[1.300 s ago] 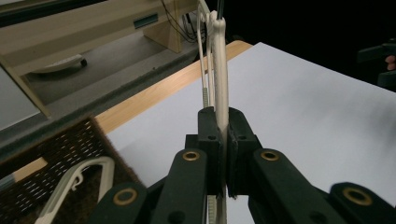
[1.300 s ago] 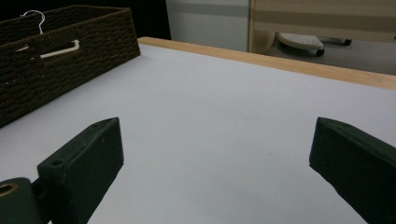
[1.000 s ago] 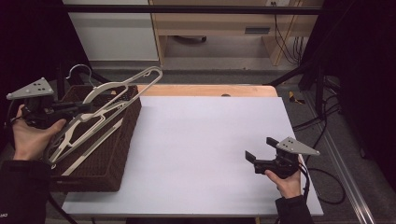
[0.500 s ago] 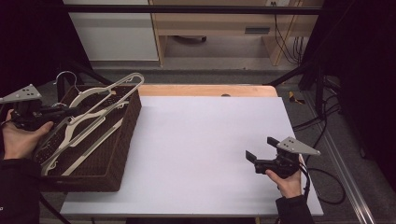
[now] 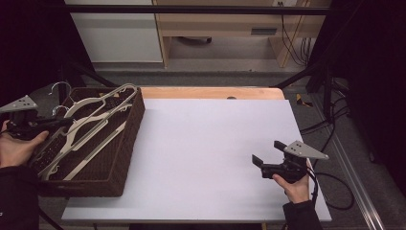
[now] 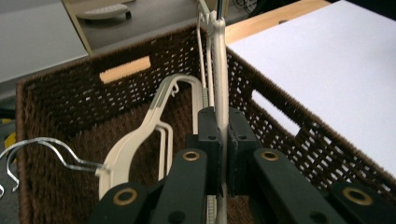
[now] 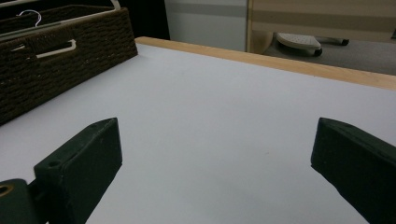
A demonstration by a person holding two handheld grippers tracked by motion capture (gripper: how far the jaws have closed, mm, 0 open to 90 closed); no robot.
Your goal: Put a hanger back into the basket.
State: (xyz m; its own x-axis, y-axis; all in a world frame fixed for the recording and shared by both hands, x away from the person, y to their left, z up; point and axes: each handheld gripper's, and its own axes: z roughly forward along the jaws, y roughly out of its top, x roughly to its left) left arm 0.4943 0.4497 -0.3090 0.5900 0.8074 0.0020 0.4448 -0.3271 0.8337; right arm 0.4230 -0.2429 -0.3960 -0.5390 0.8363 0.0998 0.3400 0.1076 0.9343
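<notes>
Cream plastic hanger (image 6: 220,88) clamped edge-on between the jaws of the left gripper (image 6: 223,140), which are closed tight on its bar. It sits over the brown wicker basket (image 5: 125,158) at the table's left edge, tilted, far end near the basket's rim. Second hanger (image 6: 140,140) lies inside the basket just beside it, wire hook (image 6: 42,151) pointing left. Right gripper (image 5: 262,163) rests low over the white table (image 5: 206,139), well apart from the basket, jaws spread wide, holding nothing.
</notes>
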